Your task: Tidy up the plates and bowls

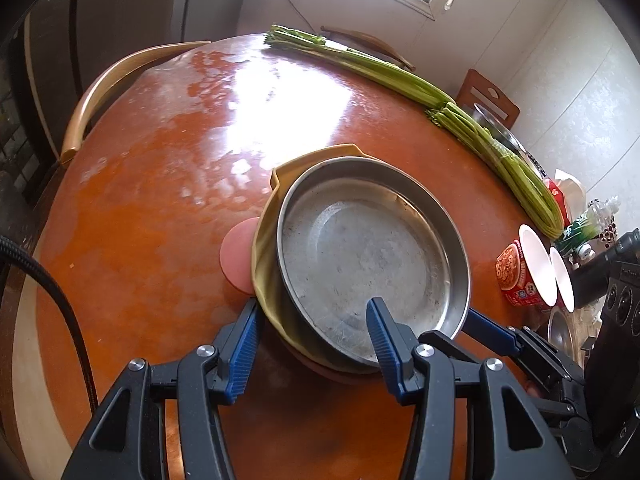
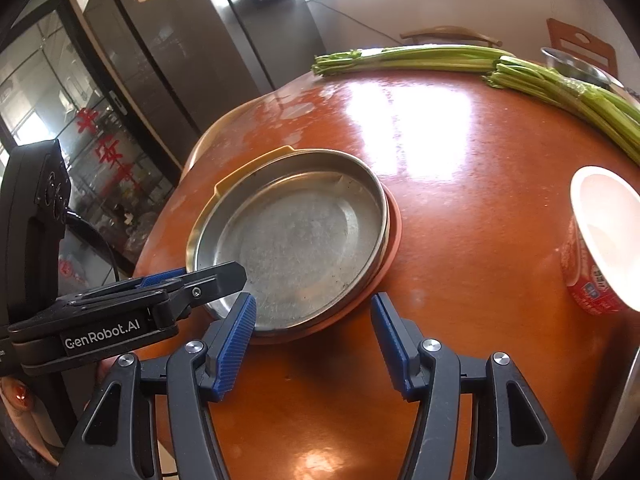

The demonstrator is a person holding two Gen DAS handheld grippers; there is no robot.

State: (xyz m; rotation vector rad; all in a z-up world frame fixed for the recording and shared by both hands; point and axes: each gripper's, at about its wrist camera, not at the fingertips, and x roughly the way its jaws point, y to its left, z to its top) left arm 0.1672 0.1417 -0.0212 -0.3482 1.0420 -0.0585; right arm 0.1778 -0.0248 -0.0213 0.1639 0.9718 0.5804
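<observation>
In the left wrist view, the round, shallow, scratched steel pan (image 1: 372, 256) sits nested in a mustard-yellow plastic plate (image 1: 264, 248), with a pink round plate (image 1: 236, 256) under them, on the glossy orange-brown round table (image 1: 140, 200). The left gripper (image 1: 314, 320) straddles the pan's near rim, one blue finger outside the yellow plate, the other over the pan's floor; the jaws stand parted, pressing on nothing (I judge the stack free). In the right wrist view, the right gripper (image 2: 314, 312) stands parted and empty just beside the pan's near edge, its left finger at the rim, its right finger over bare table. The left gripper is nearer the pan; being round, it has no long axis.
</observation>
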